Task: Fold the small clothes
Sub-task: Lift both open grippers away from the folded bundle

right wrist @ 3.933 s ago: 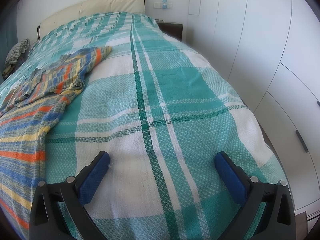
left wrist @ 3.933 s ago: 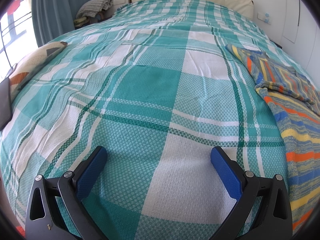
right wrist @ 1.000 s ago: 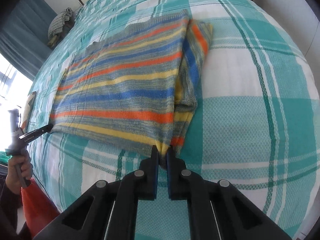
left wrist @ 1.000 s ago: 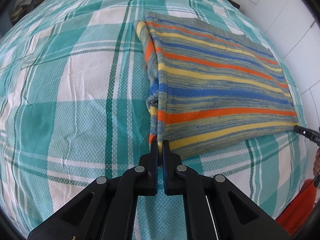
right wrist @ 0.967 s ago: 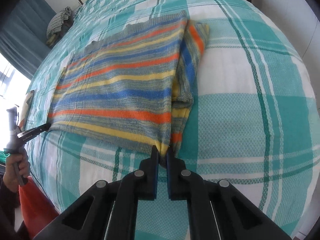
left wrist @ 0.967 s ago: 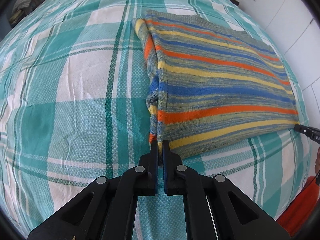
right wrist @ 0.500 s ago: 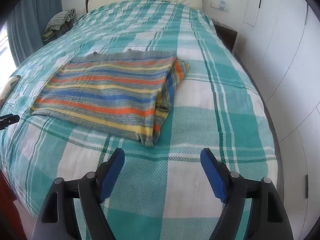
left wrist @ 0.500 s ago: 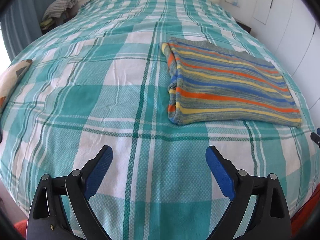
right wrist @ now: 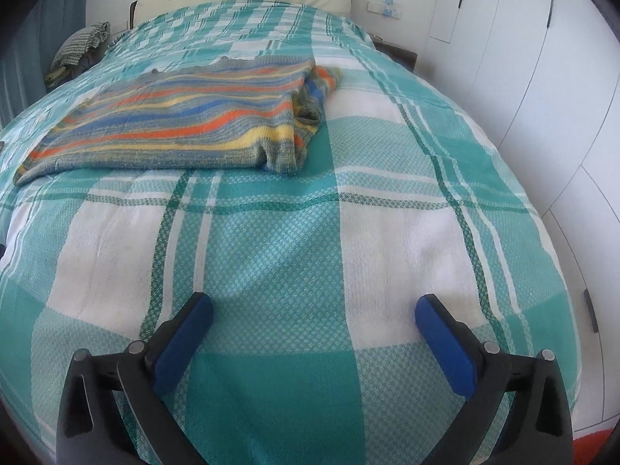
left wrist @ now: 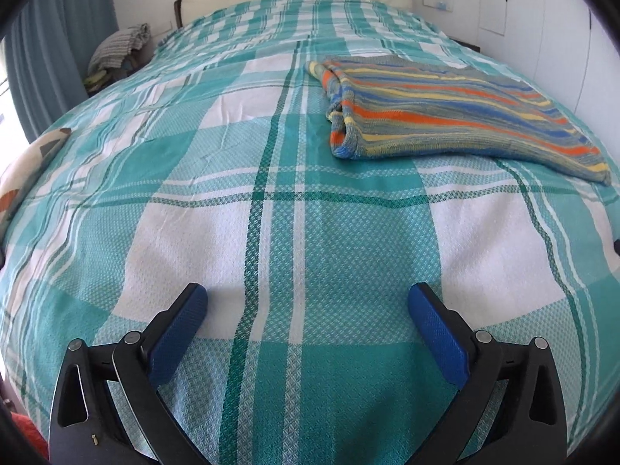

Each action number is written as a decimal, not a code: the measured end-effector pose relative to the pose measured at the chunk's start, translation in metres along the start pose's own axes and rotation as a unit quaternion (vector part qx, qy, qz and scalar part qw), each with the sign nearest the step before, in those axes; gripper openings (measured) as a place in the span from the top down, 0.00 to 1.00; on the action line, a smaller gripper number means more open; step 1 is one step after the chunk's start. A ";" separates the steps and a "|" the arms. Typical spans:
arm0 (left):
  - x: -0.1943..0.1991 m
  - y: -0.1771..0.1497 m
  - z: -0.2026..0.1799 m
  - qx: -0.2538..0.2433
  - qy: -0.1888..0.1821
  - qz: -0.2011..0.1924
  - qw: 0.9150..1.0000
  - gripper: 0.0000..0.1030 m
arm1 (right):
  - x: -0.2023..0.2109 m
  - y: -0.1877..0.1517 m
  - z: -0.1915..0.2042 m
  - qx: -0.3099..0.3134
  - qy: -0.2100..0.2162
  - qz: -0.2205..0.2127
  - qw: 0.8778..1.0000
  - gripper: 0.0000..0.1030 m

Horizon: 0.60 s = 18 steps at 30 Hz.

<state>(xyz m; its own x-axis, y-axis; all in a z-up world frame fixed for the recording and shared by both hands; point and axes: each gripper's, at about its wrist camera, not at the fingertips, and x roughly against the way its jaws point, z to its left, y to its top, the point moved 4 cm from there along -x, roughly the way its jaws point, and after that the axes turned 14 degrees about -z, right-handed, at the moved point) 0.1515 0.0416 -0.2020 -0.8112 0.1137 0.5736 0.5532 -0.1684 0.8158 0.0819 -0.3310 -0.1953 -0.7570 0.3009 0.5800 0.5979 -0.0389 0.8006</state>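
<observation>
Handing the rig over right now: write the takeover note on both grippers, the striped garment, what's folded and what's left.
Left gripper: jaws have just been opening, now wide, nothing between them, over bare bedspread.
Right gripper: the same, wide open and empty.
Striped knit garment: lies flat on the bed ahead of both grippers, released, touched by neither.
Done: one fold is in; the doubled layers show at its end, and both near corners were let go.
Left: probably another fold to make it compact; it is still a long strip.

Open bedspread [left wrist: 310, 232] before striped sweater [left wrist: 445, 116]
</observation>
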 end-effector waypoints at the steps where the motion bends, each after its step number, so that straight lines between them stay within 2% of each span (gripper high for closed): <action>1: 0.000 0.000 0.000 0.000 0.000 -0.001 1.000 0.01 | 0.001 0.000 0.001 0.002 -0.002 -0.002 1.000 0.00; 18: 0.000 -0.001 -0.001 -0.001 0.001 -0.001 1.000 0.01 | 0.002 -0.002 0.003 0.010 -0.007 -0.006 1.000 0.00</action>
<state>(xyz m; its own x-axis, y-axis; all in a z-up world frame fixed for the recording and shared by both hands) 0.1506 0.0408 -0.2031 -0.8128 0.1121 0.5717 0.5511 -0.1699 0.8169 0.0801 -0.3279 -0.1962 -0.7605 0.3148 0.5680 0.5937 -0.0171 0.8045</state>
